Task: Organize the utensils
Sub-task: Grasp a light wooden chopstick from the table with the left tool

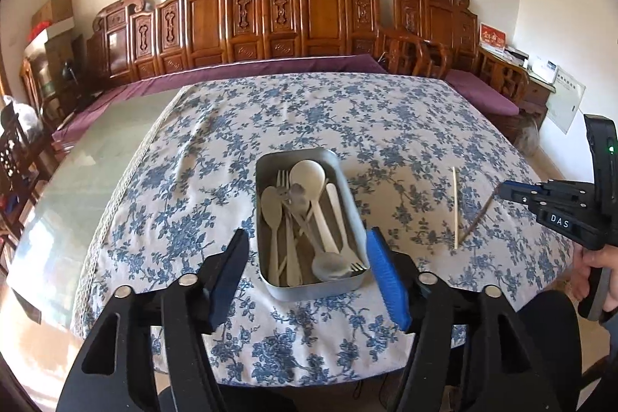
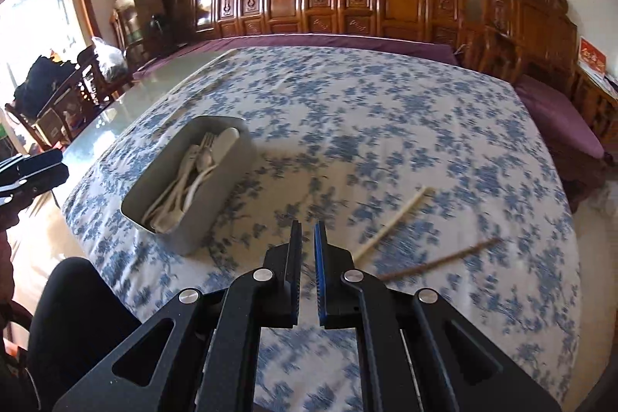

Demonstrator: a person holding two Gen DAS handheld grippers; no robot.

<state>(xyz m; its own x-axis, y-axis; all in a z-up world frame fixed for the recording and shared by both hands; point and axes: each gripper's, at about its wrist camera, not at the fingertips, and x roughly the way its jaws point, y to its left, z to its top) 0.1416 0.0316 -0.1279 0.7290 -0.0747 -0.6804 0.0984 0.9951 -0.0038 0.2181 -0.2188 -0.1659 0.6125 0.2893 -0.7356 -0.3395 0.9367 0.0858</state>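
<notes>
A grey metal tray (image 1: 353,197) holds several pale spoons and forks (image 1: 309,215) on the blue-flowered tablecloth. My left gripper (image 1: 309,257) is open and empty, its jaws on either side of the tray's near end. A light chopstick (image 1: 455,207) and a brown chopstick (image 1: 479,217) lie on the cloth right of the tray. My right gripper (image 2: 308,230) is nearly shut and empty, hovering just left of the light chopstick (image 2: 390,224) and brown chopstick (image 2: 440,261). The tray (image 2: 201,215) lies to its left. The right gripper also shows in the left wrist view (image 1: 513,190).
The tablecloth (image 1: 386,111) covers most of a glass-topped table (image 1: 96,161). Carved wooden benches with purple cushions (image 1: 270,64) stand behind the table. Chairs and boxes stand at the far left. My knees are below the table's near edge.
</notes>
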